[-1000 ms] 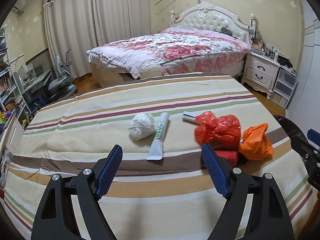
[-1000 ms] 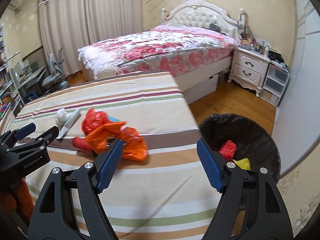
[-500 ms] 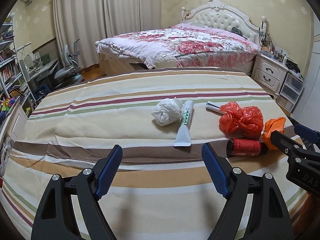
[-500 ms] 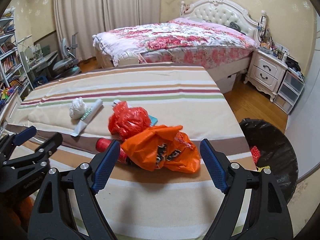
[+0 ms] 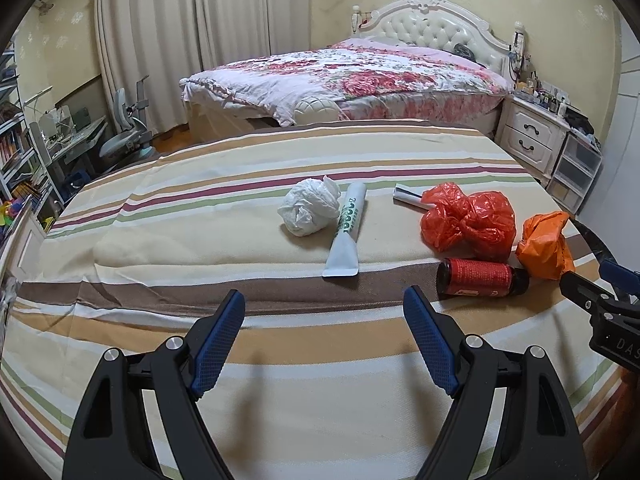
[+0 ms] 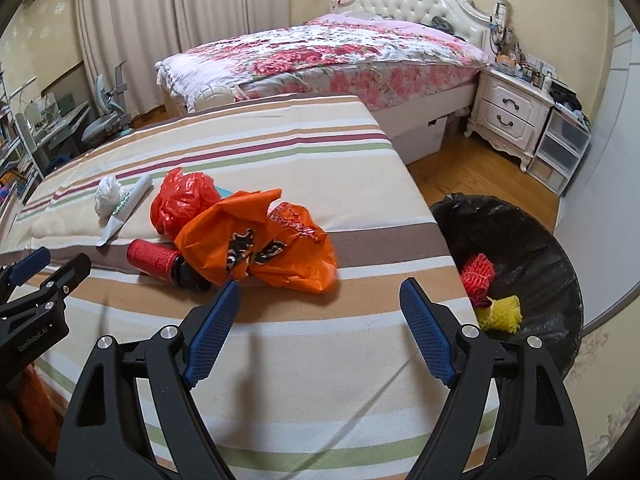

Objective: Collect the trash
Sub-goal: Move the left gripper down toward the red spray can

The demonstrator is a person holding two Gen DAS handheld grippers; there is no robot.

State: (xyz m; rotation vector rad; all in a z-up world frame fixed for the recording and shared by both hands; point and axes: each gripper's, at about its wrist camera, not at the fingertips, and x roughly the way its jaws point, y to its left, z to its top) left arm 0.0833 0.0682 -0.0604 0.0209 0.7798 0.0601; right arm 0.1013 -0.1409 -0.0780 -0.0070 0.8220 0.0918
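The left gripper (image 5: 324, 336) is held wide apart over the striped cloth (image 5: 280, 380). Nothing is between its blue pads (image 5: 218, 344) and nothing is touched. The right gripper (image 6: 316, 328) is also spread wide and empty above the near part of the cloth, and the orange crumpled plastic bag (image 6: 264, 246) lies just beyond its tips.

Six pieces of trash can be counted on the cloth. One white crumpled paper ball (image 5: 310, 212) lies at the far left, with one white squeezed tube with green letters (image 5: 347, 228) touching its right side. One red crumpled plastic bag (image 5: 468, 226) is seen to the right, and one small white roll (image 5: 408, 197) pokes out from behind it. One red round bottle with a black cap (image 5: 478, 278) lies on its side in front of the red bag. The orange bag is at the far right.

One round bin with a black liner (image 6: 520, 240) stands on the wooden floor to the right of the cloth. One red net piece (image 6: 478, 274) and one yellow net piece (image 6: 502, 314) are seen inside it.
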